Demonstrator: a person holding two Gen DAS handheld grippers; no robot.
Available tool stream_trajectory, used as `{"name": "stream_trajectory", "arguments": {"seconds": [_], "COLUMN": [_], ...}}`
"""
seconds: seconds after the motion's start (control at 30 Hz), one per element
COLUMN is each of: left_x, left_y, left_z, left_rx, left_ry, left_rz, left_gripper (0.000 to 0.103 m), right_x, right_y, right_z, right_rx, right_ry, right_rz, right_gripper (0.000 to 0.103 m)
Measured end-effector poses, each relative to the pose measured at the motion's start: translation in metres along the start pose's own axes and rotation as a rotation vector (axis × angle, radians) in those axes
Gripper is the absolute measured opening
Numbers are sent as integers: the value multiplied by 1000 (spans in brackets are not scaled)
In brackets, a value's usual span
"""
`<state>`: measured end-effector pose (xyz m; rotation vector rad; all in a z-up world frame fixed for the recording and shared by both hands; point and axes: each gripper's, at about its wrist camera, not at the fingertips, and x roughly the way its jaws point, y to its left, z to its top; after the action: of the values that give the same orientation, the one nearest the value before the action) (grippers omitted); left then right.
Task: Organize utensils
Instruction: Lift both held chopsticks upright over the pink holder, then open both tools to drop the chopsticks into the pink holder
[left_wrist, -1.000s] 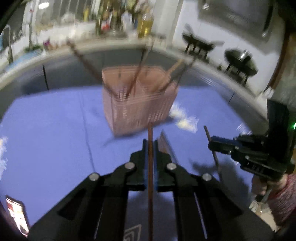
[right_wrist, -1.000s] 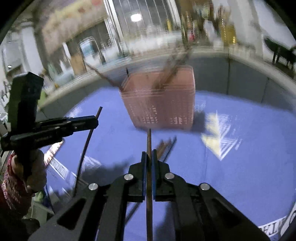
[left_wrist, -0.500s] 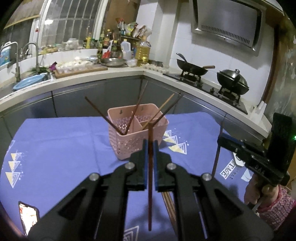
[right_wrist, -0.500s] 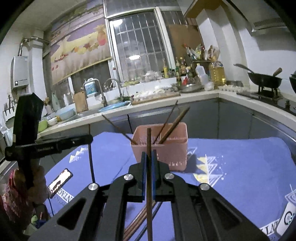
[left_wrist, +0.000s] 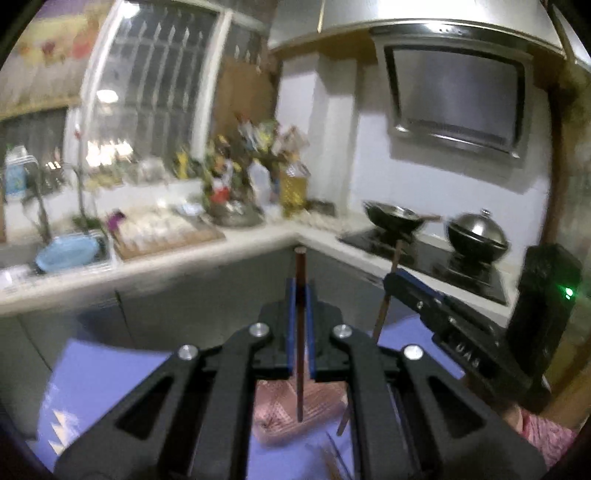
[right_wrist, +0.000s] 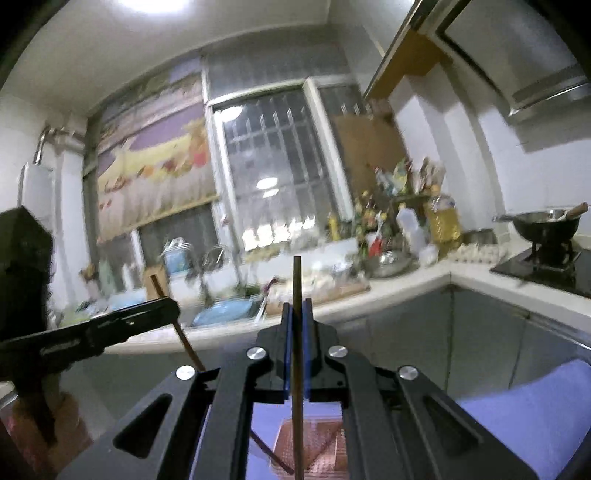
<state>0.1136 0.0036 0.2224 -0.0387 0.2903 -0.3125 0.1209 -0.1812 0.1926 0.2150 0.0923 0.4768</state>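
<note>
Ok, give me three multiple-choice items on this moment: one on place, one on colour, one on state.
1. Where is the pink basket relative to the left gripper?
A. below it
B. on the stove
C. in the sink

2. What colour is the cloth under the basket?
A. green
B. blue-purple
C. white

3. What is the right gripper doing?
A. open, holding nothing
B. shut on a spoon
C. shut on a chopstick

Key: 1 A, the basket shows low between the gripper's arms; 2 B, blue-purple fabric surrounds the basket; 3 C, a thin brown stick stands pinched between the blue pads.
</note>
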Motion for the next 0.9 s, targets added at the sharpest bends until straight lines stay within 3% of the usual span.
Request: {"name": "stream_trajectory", "arguments": {"seconds": [0.2,0.53,0.6,0.63,0.67,0.7,0.73,0.77,0.8,0.9], "left_x": [51,92,89,83,75,61,50,37,22,-30], "left_y": [10,20,13,9,5,2,0,-1,-3,-8], "left_z": [-14,-82,-90,-92,-93,-93,-93,-92,-91,-99], "left_rx": [35,2,16,21,23,19,11,1,-9,-15], "left_ry": [5,117,125,116,91,44,11,-22,-61,-181], "left_rz": [105,134,167,186,219,263,277,289,304,343], "left_gripper": [4,5,9,26,36,40,48,56,59,64], "right_x": [52,71,67,63,57,51,41,29,16,-22], "right_y": [-8,-15,-11,-9,-5,-3,0,3,5,17], "right_z": [-27,-100,-109,-111,-111,-110,-107,-103,-100,-94], "right_rx": [14,-15,-17,-17,-16,-12,-6,1,7,-10], "right_ry": [-64,35,73,79,79,72,61,44,18,-47], "right_rz": [-78,-77,-73,-71,-71,-78,-72,-61,-58,-44], "right_gripper": [5,5,7,13,15,26,45,56,66,71]}}
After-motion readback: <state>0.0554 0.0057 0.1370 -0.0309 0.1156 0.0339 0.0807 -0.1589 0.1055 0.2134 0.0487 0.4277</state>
